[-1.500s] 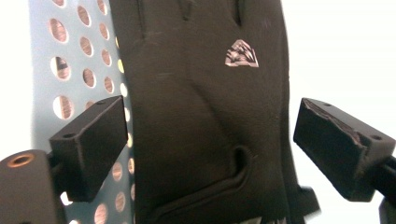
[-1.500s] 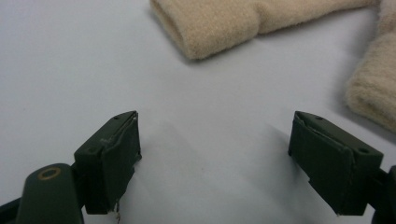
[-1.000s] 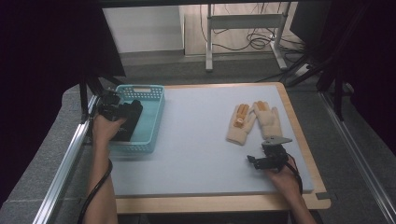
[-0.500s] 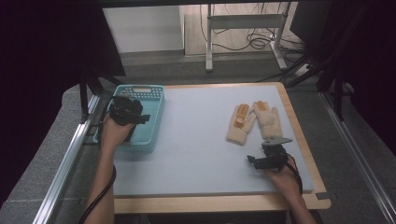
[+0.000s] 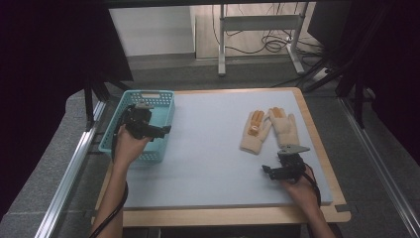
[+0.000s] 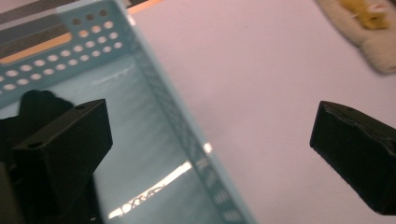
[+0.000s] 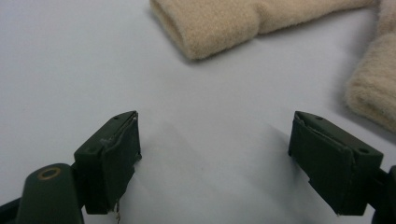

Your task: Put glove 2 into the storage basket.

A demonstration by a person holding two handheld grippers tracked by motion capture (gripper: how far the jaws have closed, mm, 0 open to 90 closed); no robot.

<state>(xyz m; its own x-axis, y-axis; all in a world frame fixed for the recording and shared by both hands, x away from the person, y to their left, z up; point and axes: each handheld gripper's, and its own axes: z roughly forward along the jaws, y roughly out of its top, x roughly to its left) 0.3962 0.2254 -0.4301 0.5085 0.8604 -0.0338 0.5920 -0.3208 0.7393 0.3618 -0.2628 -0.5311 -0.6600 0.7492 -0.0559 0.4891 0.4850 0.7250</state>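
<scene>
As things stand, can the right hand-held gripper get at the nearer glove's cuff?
Probably yes. The right hand-held gripper has its jaws open and empty, and only bare mat lies between them and the cuff of the glove just ahead.

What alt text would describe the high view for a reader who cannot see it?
Two beige gloves lie side by side on a pale mat, just beyond the open right gripper. The left gripper hangs over a turquoise basket at the mat's left edge.
</scene>
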